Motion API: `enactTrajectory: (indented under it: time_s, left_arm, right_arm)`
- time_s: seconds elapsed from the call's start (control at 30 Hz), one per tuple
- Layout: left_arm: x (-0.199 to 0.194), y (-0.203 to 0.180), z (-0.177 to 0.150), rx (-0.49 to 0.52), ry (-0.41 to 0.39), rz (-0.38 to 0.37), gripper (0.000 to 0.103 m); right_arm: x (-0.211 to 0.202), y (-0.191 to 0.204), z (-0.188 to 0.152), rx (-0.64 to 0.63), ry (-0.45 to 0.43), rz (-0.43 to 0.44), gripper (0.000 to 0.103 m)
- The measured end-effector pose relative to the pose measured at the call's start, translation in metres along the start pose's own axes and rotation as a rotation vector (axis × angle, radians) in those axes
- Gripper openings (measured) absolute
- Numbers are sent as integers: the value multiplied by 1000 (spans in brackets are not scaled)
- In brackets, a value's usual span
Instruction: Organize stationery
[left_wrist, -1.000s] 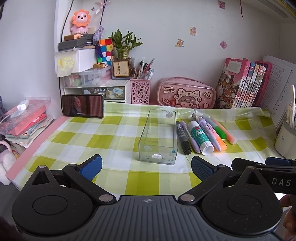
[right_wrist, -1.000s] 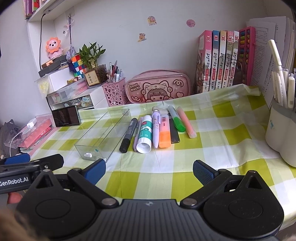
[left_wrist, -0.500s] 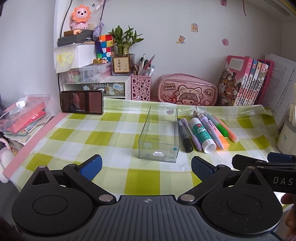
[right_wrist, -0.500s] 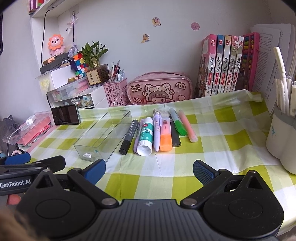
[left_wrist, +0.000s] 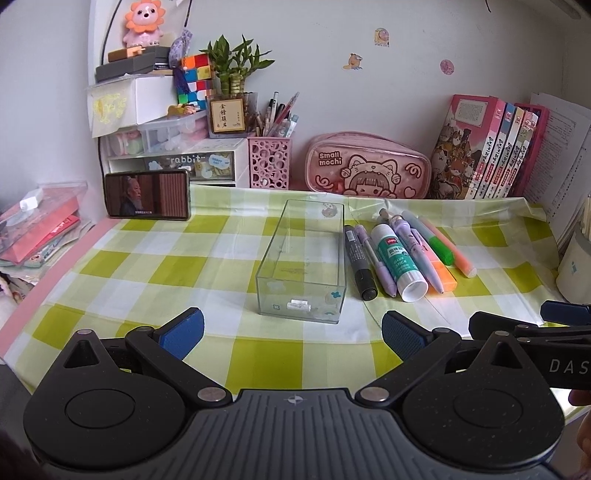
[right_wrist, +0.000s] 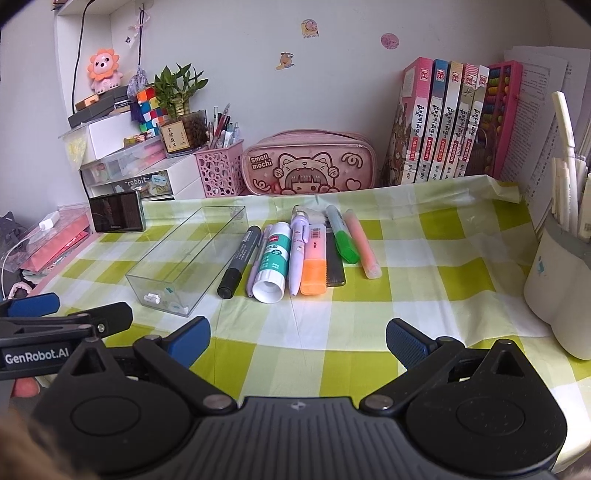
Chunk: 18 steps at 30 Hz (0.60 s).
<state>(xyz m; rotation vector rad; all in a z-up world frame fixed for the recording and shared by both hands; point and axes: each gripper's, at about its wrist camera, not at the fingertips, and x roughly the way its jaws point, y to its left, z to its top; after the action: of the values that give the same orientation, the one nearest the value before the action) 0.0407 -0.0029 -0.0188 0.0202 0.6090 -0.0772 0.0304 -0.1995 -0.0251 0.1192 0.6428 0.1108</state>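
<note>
A clear empty plastic box (left_wrist: 303, 262) (right_wrist: 188, 254) lies on the green checked cloth. Right of it lies a row of stationery: a black marker (left_wrist: 358, 266) (right_wrist: 236, 262), a lilac pen (left_wrist: 376, 266), a glue stick (left_wrist: 397, 262) (right_wrist: 273, 262), a purple pen (right_wrist: 298, 254), an orange highlighter (right_wrist: 314, 262), a green highlighter (right_wrist: 343, 240) and a pale orange one (right_wrist: 364, 247). My left gripper (left_wrist: 291, 328) is open and empty, just short of the box. My right gripper (right_wrist: 297, 336) is open and empty, short of the row.
A pink pencil case (left_wrist: 369, 166), a pink pen basket (left_wrist: 269, 162), books (left_wrist: 487, 144), drawers and a phone (left_wrist: 147, 199) line the back. A white pen cup (right_wrist: 561, 280) stands at the right. Pink folders (left_wrist: 37, 229) lie off the cloth at the left.
Both grippers have risen and moved slightly forward toward the box and the row. Nothing on the table has moved.
</note>
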Motion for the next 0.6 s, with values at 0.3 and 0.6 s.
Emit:
enactTrajectory:
  time_s: [0.3,0.6]
  left_arm:
    - [20,-8,8,19,33,4,98]
    - [39,-12,11,27,67,8,98]
  right_arm:
    - [11,-20,7,21,34,13,91]
    - [24,-24,13,26,61,32,91]
